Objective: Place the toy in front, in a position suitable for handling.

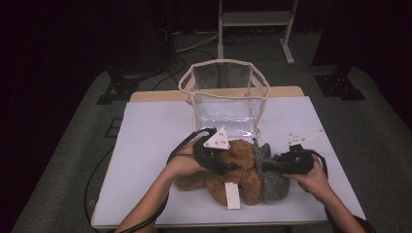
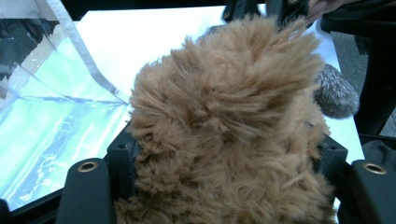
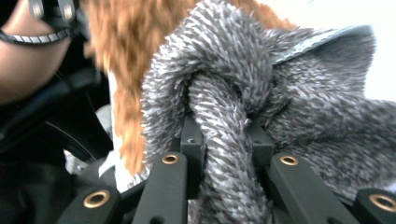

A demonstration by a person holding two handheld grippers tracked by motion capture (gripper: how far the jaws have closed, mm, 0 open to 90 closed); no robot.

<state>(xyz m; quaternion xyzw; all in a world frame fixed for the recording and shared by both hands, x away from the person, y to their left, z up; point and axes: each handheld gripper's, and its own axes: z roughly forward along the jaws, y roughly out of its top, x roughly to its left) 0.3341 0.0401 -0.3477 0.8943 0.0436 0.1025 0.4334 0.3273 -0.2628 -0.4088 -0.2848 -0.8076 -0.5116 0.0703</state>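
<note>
Lower centre of high view: shaggy brown plush toy (image 1: 240, 167) on white bench (image 1: 150, 145), pinched by left fingers (image 2: 224, 186); grey fuzzy fabric piece (image 3: 289, 107) clamped by right fingers (image 3: 224, 149). Best lifted level together toward clear plastic bag (image 1: 223, 97).

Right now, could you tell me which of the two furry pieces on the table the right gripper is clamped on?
The grey furry piece, pinched in the right gripper. The brown furry piece beside it sits in the left gripper.

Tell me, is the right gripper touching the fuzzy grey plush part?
Touching. In the right gripper view, the right gripper pinches a fold of the fuzzy grey plush part.
</note>
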